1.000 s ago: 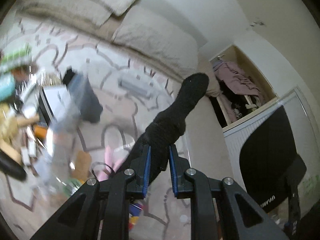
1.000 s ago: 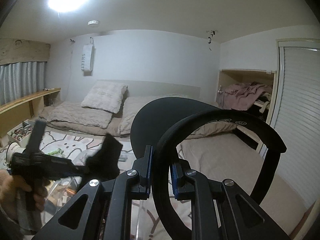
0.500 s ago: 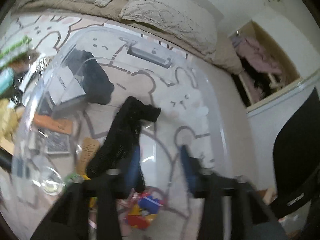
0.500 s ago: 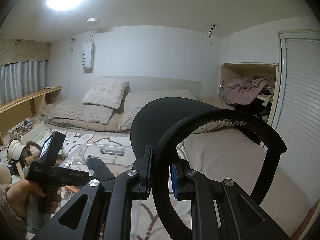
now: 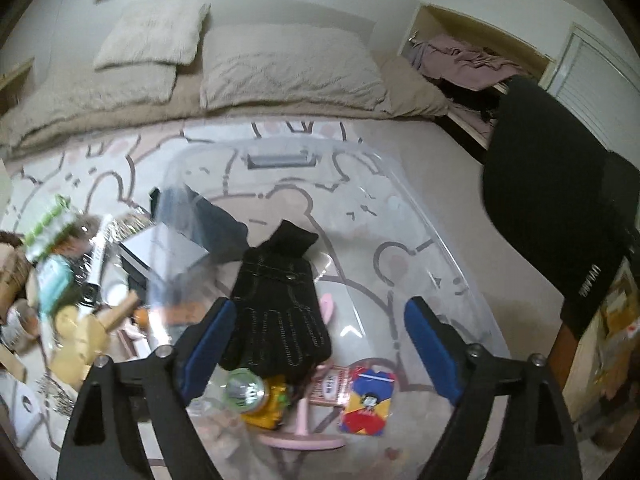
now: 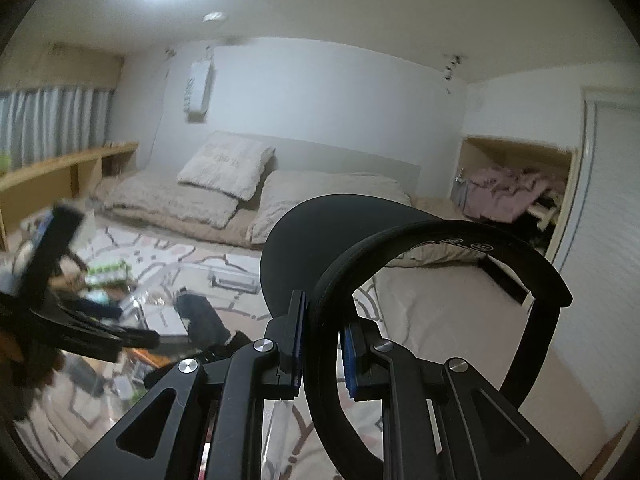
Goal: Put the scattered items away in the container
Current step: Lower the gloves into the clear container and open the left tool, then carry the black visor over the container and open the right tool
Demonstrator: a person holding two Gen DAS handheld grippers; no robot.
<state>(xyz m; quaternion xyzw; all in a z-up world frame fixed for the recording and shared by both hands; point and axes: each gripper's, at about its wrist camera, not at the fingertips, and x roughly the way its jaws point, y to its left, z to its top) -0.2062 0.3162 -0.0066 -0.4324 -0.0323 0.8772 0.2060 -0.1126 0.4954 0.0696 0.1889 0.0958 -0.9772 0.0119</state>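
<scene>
L tool (image 5: 316,336) wide open, empty, over clear bin (image 5: 432,240) on the rug (image 5: 100,176). Black glove (image 5: 280,312) lies in the bin, against the L tool's left pad, on top of cards (image 5: 366,402) & other bits. More clutter outside bin to the left. R tool (image 6: 322,344) clamped tight on a black cap (image 6: 400,264) strap, held up w/ bed (image 6: 192,204) behind.

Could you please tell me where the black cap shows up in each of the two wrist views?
Left wrist view: the black cap fills the right edge, beyond the clear bin.
Right wrist view: it sits at centre, its strap clamped in the right gripper.
Shared landmark: the beige pillow on the bed.
</scene>
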